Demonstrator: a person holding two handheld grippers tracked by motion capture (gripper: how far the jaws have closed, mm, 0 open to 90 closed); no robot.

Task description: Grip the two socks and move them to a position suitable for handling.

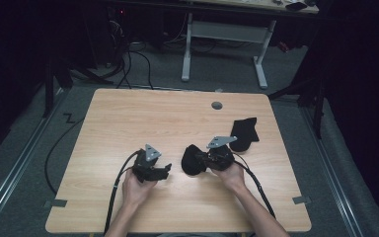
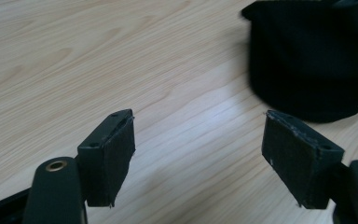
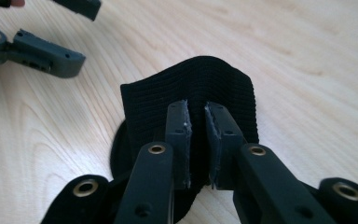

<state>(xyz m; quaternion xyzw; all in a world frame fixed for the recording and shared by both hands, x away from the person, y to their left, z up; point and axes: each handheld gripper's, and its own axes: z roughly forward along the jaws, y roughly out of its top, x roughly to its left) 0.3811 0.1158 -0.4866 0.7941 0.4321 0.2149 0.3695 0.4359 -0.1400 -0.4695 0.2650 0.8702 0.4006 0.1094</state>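
Landmark: grommet (image 1: 217, 105), the grey disc set in the far part of the desk (image 1: 128, 123).
Writing: no brand, label or lettering readable on either sock or either tool.
Held sock (image 1: 192, 159): black, bunched, nearer the person than the grommet and slightly left of it; its ribbed cuff (image 3: 191, 84) points away from the right tongs, long axis not clear.
Right tongs (image 1: 203, 159): clenched on the held sock's cuff, fabric pinched between the pads.
Left tongs (image 1: 167, 169): released, nothing between the pads; left of the held sock, apart from it.
Second sock (image 1: 244, 133): black, flat on the desk, near-right of the grommet, long axis running roughly towards the person.
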